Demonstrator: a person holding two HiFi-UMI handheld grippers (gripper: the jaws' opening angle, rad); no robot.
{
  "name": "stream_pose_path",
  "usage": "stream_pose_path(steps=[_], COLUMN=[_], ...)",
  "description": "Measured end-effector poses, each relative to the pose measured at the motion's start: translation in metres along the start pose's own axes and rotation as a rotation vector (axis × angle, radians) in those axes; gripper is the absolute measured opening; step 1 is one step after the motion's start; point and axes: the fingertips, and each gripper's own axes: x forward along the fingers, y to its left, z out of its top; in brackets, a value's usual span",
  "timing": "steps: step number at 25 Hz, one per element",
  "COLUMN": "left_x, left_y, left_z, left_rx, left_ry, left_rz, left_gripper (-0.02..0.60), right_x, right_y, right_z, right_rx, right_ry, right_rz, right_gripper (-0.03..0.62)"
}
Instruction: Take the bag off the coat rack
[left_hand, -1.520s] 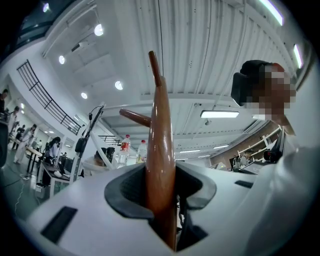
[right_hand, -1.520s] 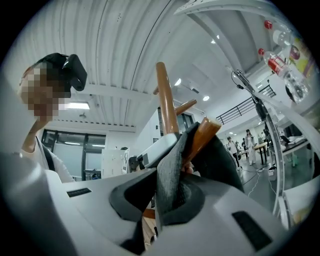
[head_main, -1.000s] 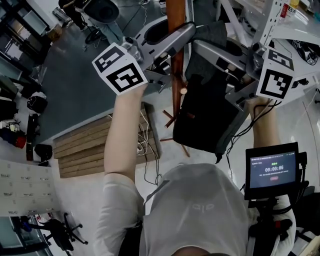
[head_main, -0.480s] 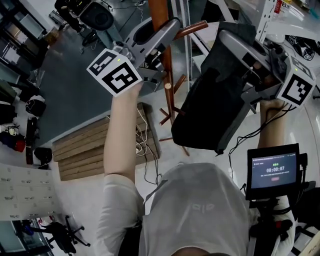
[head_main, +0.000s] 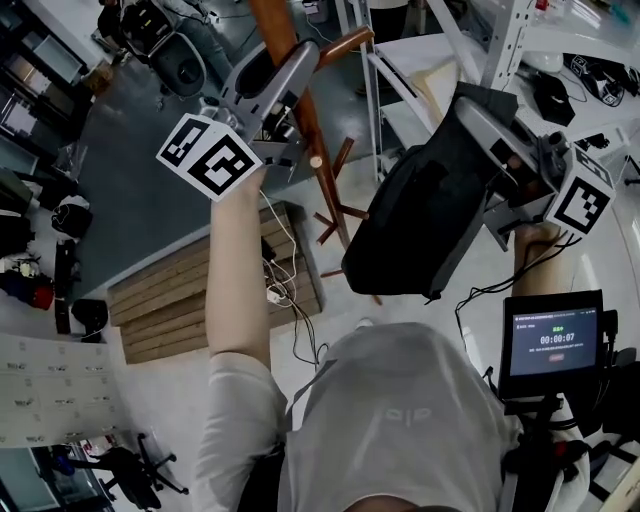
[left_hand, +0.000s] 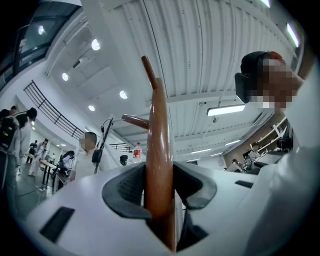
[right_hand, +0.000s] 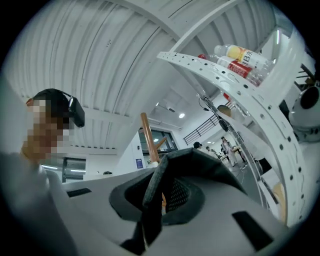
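Note:
The brown wooden coat rack pole (head_main: 318, 180) stands at the upper middle of the head view. My left gripper (head_main: 290, 72) is shut on this pole (left_hand: 159, 165), which fills the gap between the dark pads. To the right of the rack the black bag (head_main: 415, 225) hangs in the air, clear of the pole and its pegs. My right gripper (head_main: 470, 108) is shut on the bag's top. In the right gripper view the dark fabric handle (right_hand: 154, 192) is pinched between the jaws, with the rack pole (right_hand: 148, 137) behind it.
White metal shelving (head_main: 505, 45) rises close on the right, with bottles (right_hand: 240, 56) on a shelf. A wooden pallet (head_main: 190, 290) and loose cables (head_main: 285, 295) lie on the floor by the rack's feet. A small screen (head_main: 555, 340) sits at the lower right.
My right gripper has carried the bag to the right, off the rack and away from the pole. The left gripper has kept its hold on the pole.

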Motion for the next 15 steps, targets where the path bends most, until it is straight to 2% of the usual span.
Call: stream_pose_path(steps=[4,7,11,15], left_x=[-0.009,-0.017,-0.030,-0.059], left_y=[0.003,0.004,0.014,0.019], left_z=[-0.004,-0.008,-0.015,-0.010], left_rx=[0.007,0.028,0.010,0.004], left_ry=[-0.007,0.002,0.014,-0.016], left_rz=[0.016,0.037,0.070,0.122], left_gripper=[0.143,0.145,0.224,0.247], right_x=[-0.013,-0.025,-0.035,-0.043], right_y=[-0.016,-0.024,-0.036,-0.042], right_z=[-0.032,-0.050,-0.068,-0.078], right_rx=[0.038,0.079,0.123,0.143], right_ry=[0.037,0.041,0.055,0.069], right_rz=[-0.080,-0.098,-0.153,-0.191], right_gripper=[0.037,0.037,0.037,0.037])
